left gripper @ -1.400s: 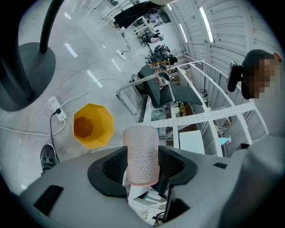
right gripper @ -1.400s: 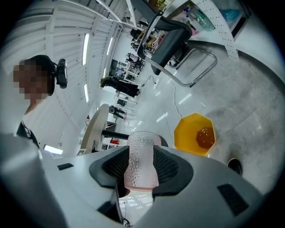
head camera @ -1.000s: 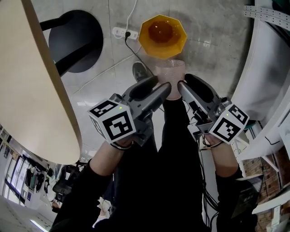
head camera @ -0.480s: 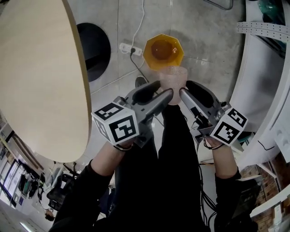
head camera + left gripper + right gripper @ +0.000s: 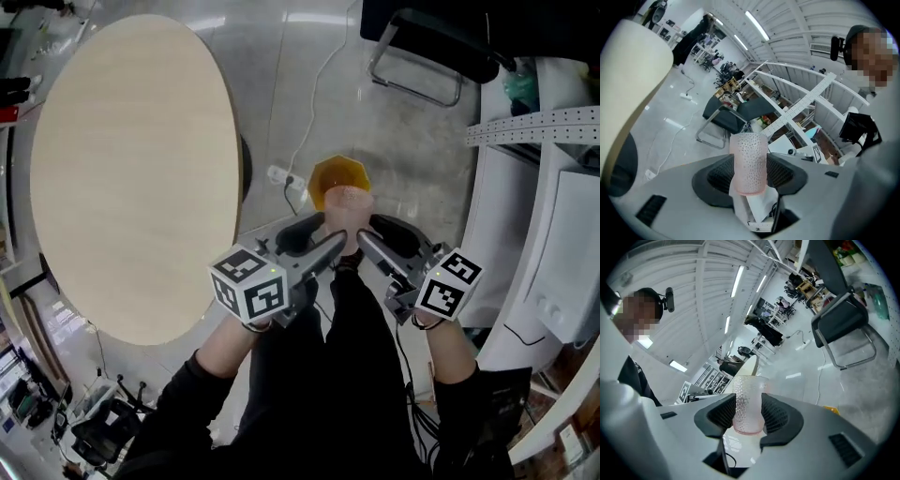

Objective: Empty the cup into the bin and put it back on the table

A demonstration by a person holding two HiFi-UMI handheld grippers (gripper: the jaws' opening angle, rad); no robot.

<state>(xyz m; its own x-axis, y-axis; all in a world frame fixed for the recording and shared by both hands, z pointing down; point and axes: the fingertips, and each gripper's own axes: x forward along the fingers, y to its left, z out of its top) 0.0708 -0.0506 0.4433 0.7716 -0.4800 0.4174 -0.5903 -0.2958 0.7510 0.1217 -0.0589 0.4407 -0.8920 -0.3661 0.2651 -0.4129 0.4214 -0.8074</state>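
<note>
Head view: the person holds both tools together at frame centre. The left tool (image 5: 330,240) and the right tool (image 5: 366,234) meet on one pink, dimpled cup (image 5: 349,202).

Left tool view: the left tool (image 5: 749,171) is closed on the cup (image 5: 748,161), with a ribbed black pad pressed against each side of it. The cup's length runs along the jaws.

Right tool view: the right tool (image 5: 749,413) grips the same cup (image 5: 749,404) in the same way, with both pads in contact with it.

Position of the cup: in the head view it is in the air at centre frame. It lies just below the orange bin (image 5: 339,176), which stands on the grey floor (image 5: 281,84), and overlaps the bin's near edge. It is off the tabletop (image 5: 131,169), a pale round surface filling the left of the frame, well apart from the cup. Whether the cup holds anything cannot be made out.

Surroundings: a white power strip (image 5: 279,175) lies on the floor just left of the bin. A black chair (image 5: 431,37) stands at upper right.
</note>
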